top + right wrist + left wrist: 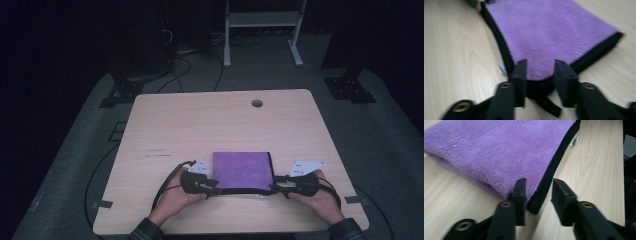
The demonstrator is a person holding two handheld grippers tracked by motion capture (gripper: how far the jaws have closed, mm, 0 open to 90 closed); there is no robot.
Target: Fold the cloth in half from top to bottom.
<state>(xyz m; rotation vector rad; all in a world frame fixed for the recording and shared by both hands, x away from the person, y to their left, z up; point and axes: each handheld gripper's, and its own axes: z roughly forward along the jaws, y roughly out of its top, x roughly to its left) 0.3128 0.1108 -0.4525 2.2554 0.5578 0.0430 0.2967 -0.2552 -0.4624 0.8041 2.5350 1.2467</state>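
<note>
A folded purple cloth [242,170] with a black hem lies flat near the front edge of the wooden table [200,125]. My left gripper [216,189] is at its near left corner, my right gripper [275,187] at its near right corner. In the left gripper view the jaws [539,192] stand apart with the hemmed corner of the cloth [499,150] between them, and a gap shows beside one pad. In the right gripper view the jaws [541,71] also stand apart around the corner of the cloth [549,30], not pressing it. A small white tag [502,68] pokes out from the hem.
The tabletop has a round cable hole [257,103] at the back. Beyond the table stand a white frame [262,20] and black stands with cables on the grey floor. Bare wood surrounds the cloth on all sides.
</note>
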